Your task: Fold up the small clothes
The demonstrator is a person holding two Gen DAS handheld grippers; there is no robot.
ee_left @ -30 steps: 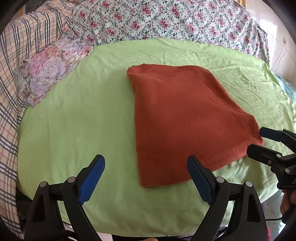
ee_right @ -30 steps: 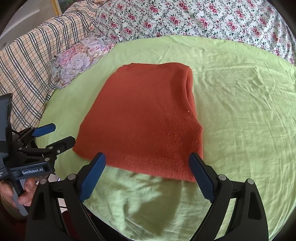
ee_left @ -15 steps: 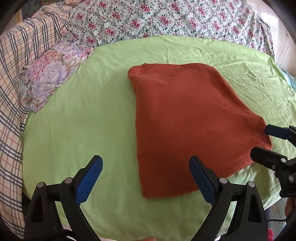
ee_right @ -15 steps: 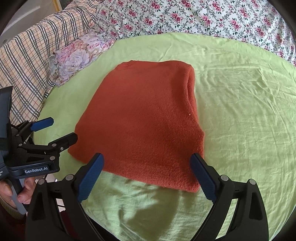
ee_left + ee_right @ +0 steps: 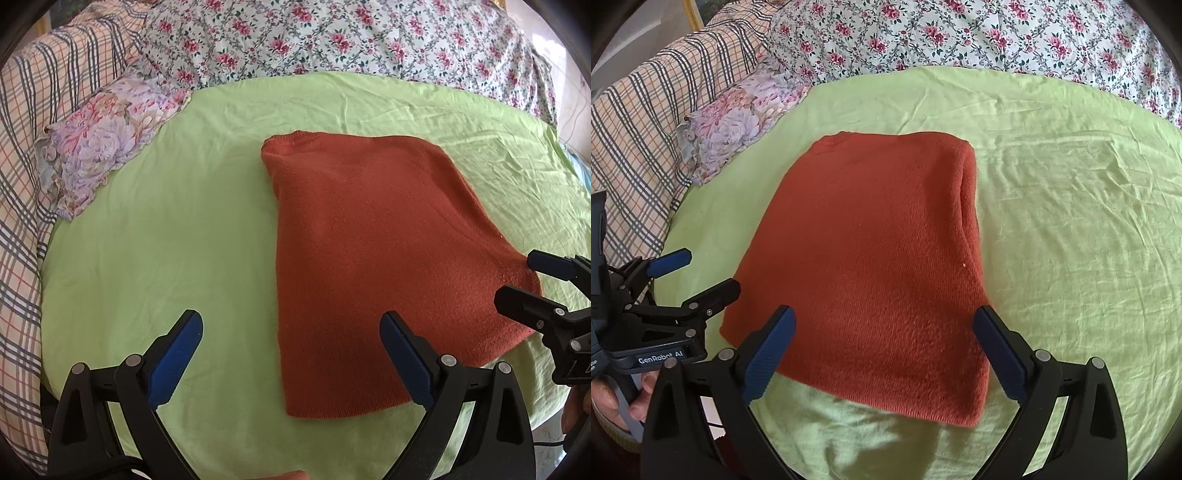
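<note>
- Green sheet (image 5: pixel 1071 221) covers the bed; the rust knit garment (image 5: pixel 879 258) lies folded flat mid-sheet
- Left gripper (image 5: pixel 291 354) and right gripper (image 5: pixel 882 350) hover wide, empty; next, I'd guess, pinch the near hem for another fold
</note>
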